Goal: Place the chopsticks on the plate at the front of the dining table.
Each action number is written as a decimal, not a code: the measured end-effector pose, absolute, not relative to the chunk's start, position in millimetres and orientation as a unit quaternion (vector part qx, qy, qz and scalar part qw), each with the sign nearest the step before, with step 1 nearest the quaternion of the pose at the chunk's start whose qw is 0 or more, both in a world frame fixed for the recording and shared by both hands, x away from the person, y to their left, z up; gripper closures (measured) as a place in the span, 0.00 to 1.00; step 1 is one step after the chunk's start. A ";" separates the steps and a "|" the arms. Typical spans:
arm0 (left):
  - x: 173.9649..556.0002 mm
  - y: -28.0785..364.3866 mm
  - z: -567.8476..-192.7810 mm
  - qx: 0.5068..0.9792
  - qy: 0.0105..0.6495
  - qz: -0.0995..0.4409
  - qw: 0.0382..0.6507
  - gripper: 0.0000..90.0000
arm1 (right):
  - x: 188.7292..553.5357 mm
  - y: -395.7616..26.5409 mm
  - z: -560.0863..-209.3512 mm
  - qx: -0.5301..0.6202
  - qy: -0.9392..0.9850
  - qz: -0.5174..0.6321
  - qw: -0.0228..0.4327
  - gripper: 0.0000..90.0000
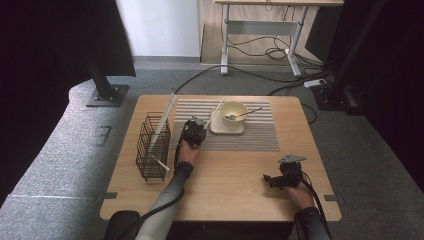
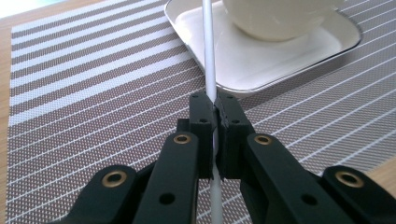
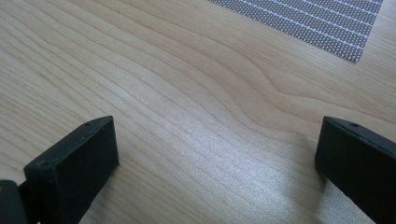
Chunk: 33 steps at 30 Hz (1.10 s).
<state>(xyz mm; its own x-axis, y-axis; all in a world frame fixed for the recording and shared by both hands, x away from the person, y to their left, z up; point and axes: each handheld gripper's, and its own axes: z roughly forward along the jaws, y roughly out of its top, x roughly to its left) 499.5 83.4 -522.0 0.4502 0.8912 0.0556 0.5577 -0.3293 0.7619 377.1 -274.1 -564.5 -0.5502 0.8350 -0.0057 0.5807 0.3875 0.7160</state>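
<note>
My left gripper (image 1: 194, 129) (image 2: 215, 106) hovers over the striped placemat (image 1: 250, 135) (image 2: 93, 93), just left of the white square plate (image 1: 220, 128) (image 2: 261, 65). Its jaws are shut on a thin white chopstick (image 1: 215, 112) (image 2: 208, 46), which slants up past the plate's left edge. A pale yellow bowl (image 1: 234, 111) (image 2: 275, 18) stands on the plate with a spoon (image 1: 246, 114) in it. My right gripper (image 1: 270, 180) (image 3: 217, 140) rests low over the bare wood at the front right, open, with nothing between its jaws.
A black wire basket (image 1: 152, 145) stands at the table's left, with a white stick (image 1: 159, 161) and a long pale strip (image 1: 164, 120) leaning in it. The wooden tabletop (image 1: 230, 175) (image 3: 187, 84) meets the placemat's corner (image 3: 327, 23) near my right gripper.
</note>
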 end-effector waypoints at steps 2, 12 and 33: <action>502.5 81.9 -524.0 0.779 0.468 0.241 0.342 0.95 | 377.1 -274.1 -564.5 0.436 0.812 0.341 0.187 0.00; 515.1 70.5 -530.7 0.785 0.467 0.238 0.329 0.95 | 377.1 -274.1 -564.5 0.436 0.812 0.341 0.187 0.00; 515.9 57.8 -540.0 0.798 0.450 0.224 0.333 0.75 | 377.2 -274.1 -564.5 0.436 0.812 0.341 0.187 0.00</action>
